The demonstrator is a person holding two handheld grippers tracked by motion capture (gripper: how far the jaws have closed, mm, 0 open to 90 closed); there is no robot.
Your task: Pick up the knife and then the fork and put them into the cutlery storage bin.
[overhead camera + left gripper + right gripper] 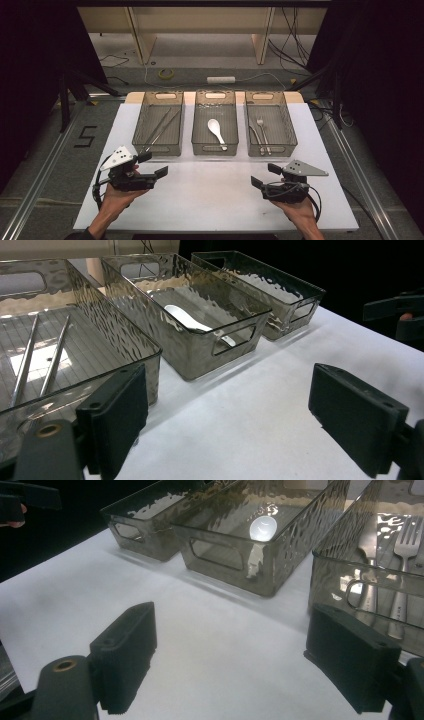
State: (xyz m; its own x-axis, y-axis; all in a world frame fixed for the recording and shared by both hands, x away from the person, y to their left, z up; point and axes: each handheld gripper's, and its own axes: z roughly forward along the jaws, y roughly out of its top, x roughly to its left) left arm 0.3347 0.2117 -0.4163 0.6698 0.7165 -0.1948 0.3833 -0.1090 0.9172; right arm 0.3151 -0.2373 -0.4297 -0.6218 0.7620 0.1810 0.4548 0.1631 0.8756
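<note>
Three smoky, see-through plastic bins with rippled walls and cut-out handles stand side by side at the far half of the white table (210, 190). The left bin (158, 145) holds two thin metal rods (161, 127) lying lengthwise on its ribbed floor (chopsticks or tweezers, hard to say which). The middle bin (216, 146) holds a glossy white spoon (216, 131) with a deep rounded bowl, its handle pointing at the near wall. The right bin (272, 147) holds a steel fork (261, 131) and what looks like a knife beside it; reflections in the wavy plastic blur both.

In the left gripper view the left bin's near corner is partly covered by one black jaw, and the rods are cut off at the bottom edge. In the right gripper view the fork shows only in part, through the right bin's wall.

The left tongs (151, 165) hover just in front of the left bin's near corner, jaws spread wide with nothing between them, held from below by the left hand (117, 192), wrist bent so the jaws point right and slightly forward. The right tongs (265, 175) hang over bare table in front of the right bin, well apart from it, likewise released and empty; the right hand (297, 210) cups them from beneath, jaws pointing left.
</note>
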